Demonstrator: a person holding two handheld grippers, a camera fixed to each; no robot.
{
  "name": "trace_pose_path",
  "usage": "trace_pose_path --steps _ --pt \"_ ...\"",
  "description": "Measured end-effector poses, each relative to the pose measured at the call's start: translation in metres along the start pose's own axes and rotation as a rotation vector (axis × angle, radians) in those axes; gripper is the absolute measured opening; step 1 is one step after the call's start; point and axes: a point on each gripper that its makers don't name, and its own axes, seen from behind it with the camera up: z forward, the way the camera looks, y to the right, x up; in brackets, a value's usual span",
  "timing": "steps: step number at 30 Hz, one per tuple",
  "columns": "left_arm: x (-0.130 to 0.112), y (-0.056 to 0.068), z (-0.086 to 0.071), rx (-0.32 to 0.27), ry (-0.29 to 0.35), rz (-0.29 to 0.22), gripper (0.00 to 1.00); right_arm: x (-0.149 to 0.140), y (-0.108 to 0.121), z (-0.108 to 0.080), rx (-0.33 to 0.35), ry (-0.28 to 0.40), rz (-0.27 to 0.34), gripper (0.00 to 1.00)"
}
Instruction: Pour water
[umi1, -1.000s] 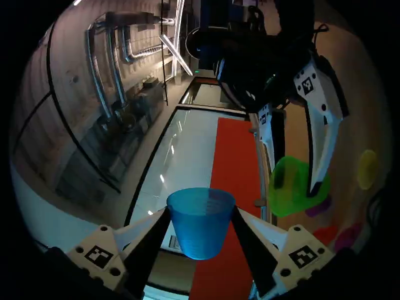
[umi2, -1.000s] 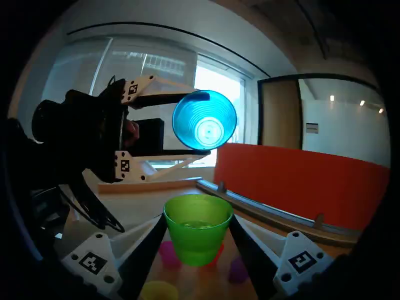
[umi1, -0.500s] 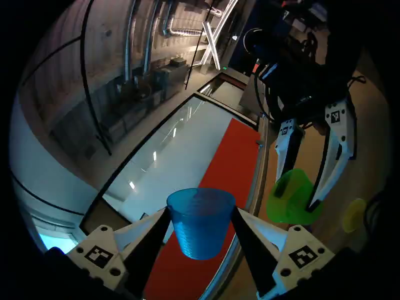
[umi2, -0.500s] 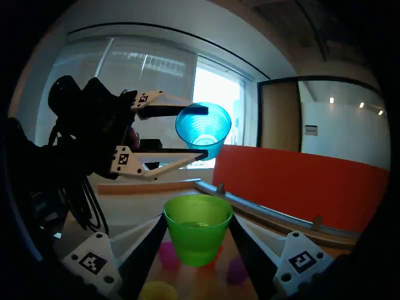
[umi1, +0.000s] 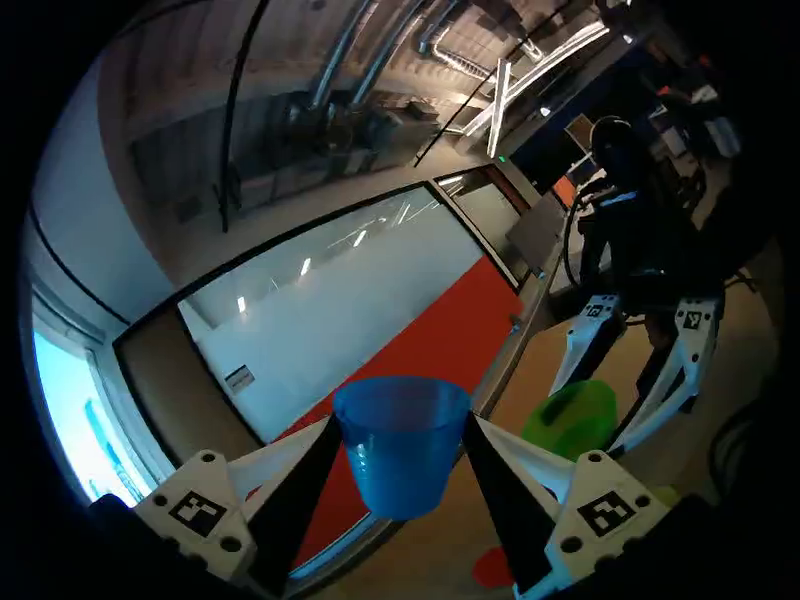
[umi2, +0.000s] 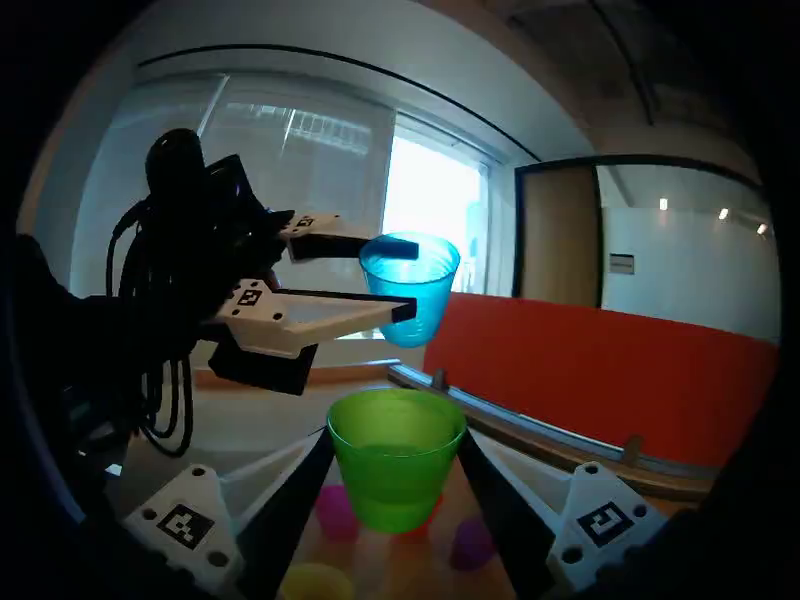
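Blue cup (umi1: 402, 460) righted, left claw (umi1: 402, 430) clamping it; right claw (umi2: 396, 440) clamping maybe-half-full green cup (umi2: 396, 475).

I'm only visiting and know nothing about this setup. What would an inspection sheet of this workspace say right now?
Surface: light wooden table.
Job's things: blue cup, held up roughly upright, contents unclear; green cup, lower, some water inside.
Clutter: pink cup, purple cup and yellow cup on the table.
Tools: left tool shut on the blue cup; right tool shut on the green cup.
Cables: black cables hang beside the left tool.
Surroundings: red panel, bright window.
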Motion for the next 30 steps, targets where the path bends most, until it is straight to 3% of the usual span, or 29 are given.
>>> trace_pose_path --steps 11,17,30 --pt "-0.016 -0.002 -0.003 -0.012 -0.042 -0.246 0.86 0.002 0.003 -0.004 -0.005 0.011 0.000 0.91" --pt "-0.020 -0.004 -0.005 -0.018 -0.051 -0.323 0.86 0.003 0.004 -0.006 -0.009 0.019 0.002 0.90" --pt "-0.028 0.005 -0.005 -0.053 -0.058 -0.544 0.86 0.011 0.003 -0.007 -0.008 0.036 0.004 0.90"
